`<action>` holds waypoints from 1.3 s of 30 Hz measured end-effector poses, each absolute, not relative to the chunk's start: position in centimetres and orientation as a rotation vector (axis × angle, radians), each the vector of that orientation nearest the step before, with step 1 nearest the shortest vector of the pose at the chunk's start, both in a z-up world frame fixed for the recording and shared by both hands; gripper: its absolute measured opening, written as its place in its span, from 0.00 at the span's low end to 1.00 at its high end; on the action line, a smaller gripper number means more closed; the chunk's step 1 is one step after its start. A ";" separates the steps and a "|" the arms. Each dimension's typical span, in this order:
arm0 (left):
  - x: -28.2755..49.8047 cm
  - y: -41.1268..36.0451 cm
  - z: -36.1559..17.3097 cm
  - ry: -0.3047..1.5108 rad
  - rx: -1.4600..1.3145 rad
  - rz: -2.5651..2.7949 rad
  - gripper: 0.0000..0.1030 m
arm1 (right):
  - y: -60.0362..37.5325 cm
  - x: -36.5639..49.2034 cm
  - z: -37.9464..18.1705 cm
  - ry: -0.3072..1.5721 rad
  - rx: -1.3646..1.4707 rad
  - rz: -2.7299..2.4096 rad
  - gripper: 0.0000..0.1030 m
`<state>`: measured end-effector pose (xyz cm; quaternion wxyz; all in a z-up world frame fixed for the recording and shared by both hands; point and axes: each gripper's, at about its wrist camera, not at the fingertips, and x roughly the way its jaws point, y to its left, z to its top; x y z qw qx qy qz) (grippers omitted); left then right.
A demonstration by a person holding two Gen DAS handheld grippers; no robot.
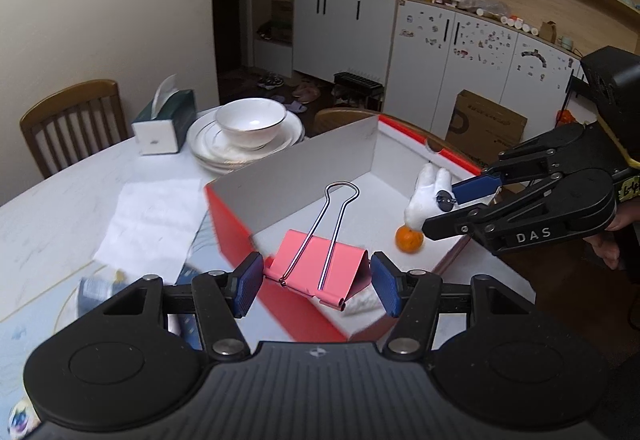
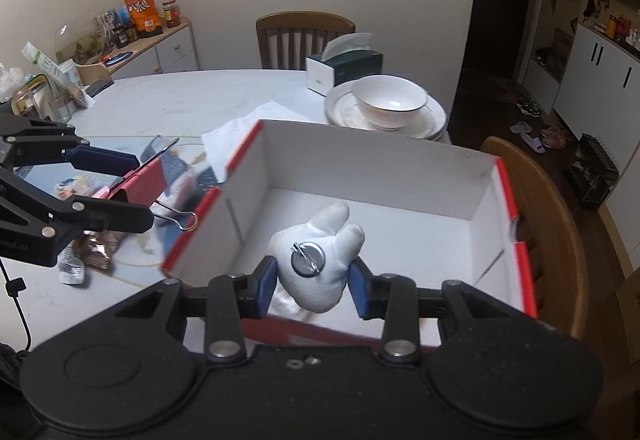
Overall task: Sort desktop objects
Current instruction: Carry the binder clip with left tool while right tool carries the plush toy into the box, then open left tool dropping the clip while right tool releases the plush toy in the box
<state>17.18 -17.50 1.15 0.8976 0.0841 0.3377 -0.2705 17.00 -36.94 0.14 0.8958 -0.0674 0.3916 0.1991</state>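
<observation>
The left gripper (image 1: 317, 283) is clamped on a large pink metal binder clip (image 1: 320, 267) with its blue pads pressing the clip's two sides; the clip's silver wire handles (image 1: 332, 224) stick up and away from the camera. It hangs in the air over the near red edge of an open cardboard box with red outer walls and a white inside (image 1: 320, 160). In the right wrist view the same clip (image 2: 140, 180) sits just outside the box's left wall (image 2: 224, 176), above the counter.

The right gripper (image 2: 313, 286) is closed on a small white plush toy with two rounded ears (image 2: 320, 260); a round metal pin-back badge (image 2: 306, 259) is fixed to the side of the toy that faces the camera. The toy is held above the box's white floor (image 2: 400, 232), not resting on it. From the left wrist view the toy (image 1: 426, 196) hangs near the box's right wall, directly over a small orange citrus fruit (image 1: 409, 239) lying on the box floor.

The box stands on a white marble-patterned counter (image 2: 180, 92). Beside its left wall lie a sheet of white paper (image 1: 156, 224) and some blurred wrappers (image 2: 86, 254). Beyond the box stands a white porcelain bowl (image 1: 251, 122) on a stack of white plates (image 1: 208, 144), with a dark green and white tissue box (image 1: 164, 122) just beside them. A wooden chair (image 1: 68, 120) stands at the counter's far edge.
</observation>
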 end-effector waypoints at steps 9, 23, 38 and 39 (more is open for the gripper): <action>19.9 -21.9 0.3 0.708 0.227 -0.579 0.56 | -39.9 19.9 -0.9 0.841 -0.157 0.402 0.36; 25.5 -26.2 -2.5 0.729 0.329 -0.542 0.56 | -41.8 25.8 -4.0 0.948 -0.184 0.413 0.36; 29.7 -28.5 -6.1 0.825 0.372 -0.505 0.56 | -40.5 29.8 -7.5 1.056 -0.245 0.410 0.36; 29.9 -28.5 -6.3 0.836 0.371 -0.502 0.56 | -40.5 30.0 -7.6 1.062 -0.248 0.410 0.36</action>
